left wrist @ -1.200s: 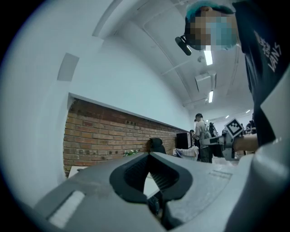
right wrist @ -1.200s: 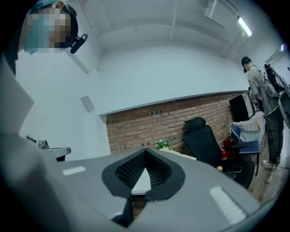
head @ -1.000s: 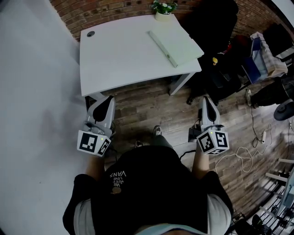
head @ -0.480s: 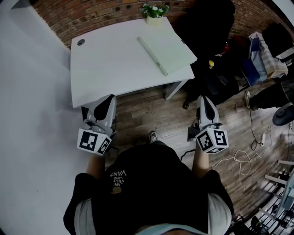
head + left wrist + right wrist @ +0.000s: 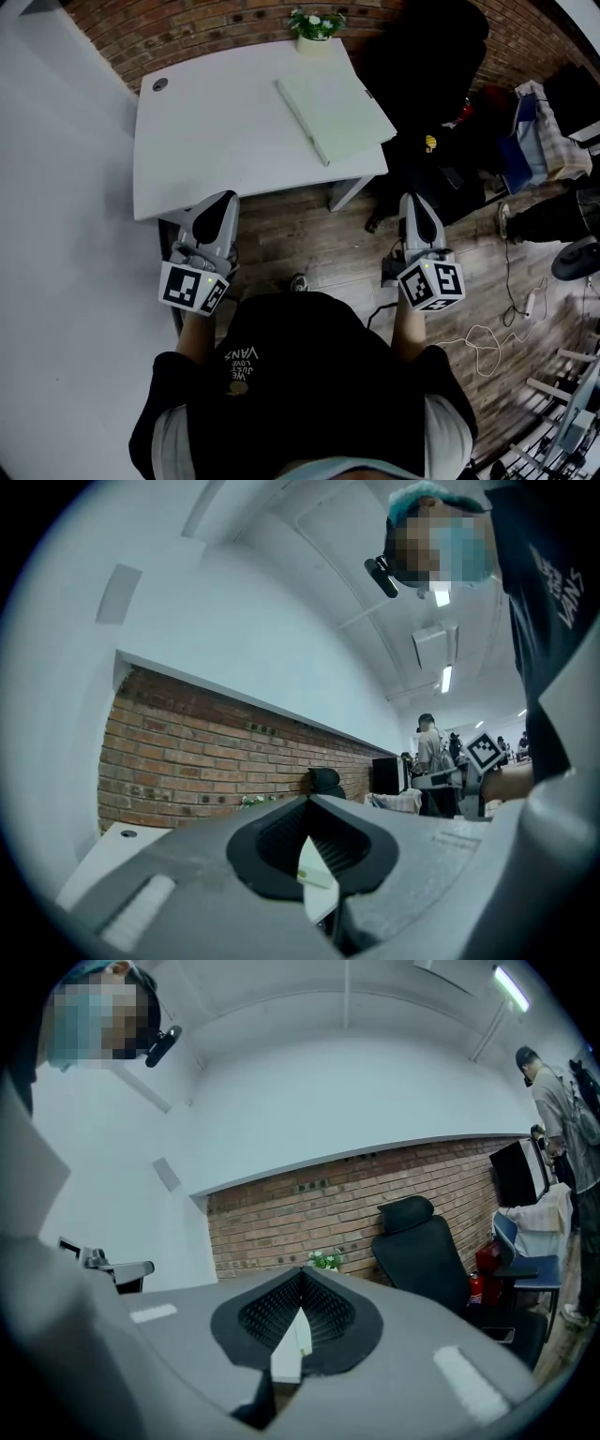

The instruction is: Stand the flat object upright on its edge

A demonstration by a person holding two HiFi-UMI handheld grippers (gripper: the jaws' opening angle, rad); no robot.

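**Both grippers clenched and empty, short of the surface; flat object lies down**

Nearest the head camera is the person's black printed T-shirt (image 5: 300,375), with a forearm reaching forward on each side. The left gripper (image 5: 220,200), grey-and-white with a square-marker cube at its rear, points ahead with its tip just at the near left edge of the white rectangular surface (image 5: 206,141). Its own view shows the ribbed black jaws pressed together with nothing between them. The right gripper (image 5: 413,199), of the same build, hangs over the brown wooden plank floor (image 5: 300,234), right of the surface's white leg. Its jaws are likewise clenched on nothing.

Beyond them, the pale green flat rectangular board (image 5: 337,112) lies face down on the right half of the surface, well apart from both grippers, set at an angle with its right corner at the surface's right edge. A small potted plant with white flowers (image 5: 312,23) stands at the far edge, just behind the board. Behind that runs a red brick wall (image 5: 206,28), with a black office chair (image 5: 427,52) to the right
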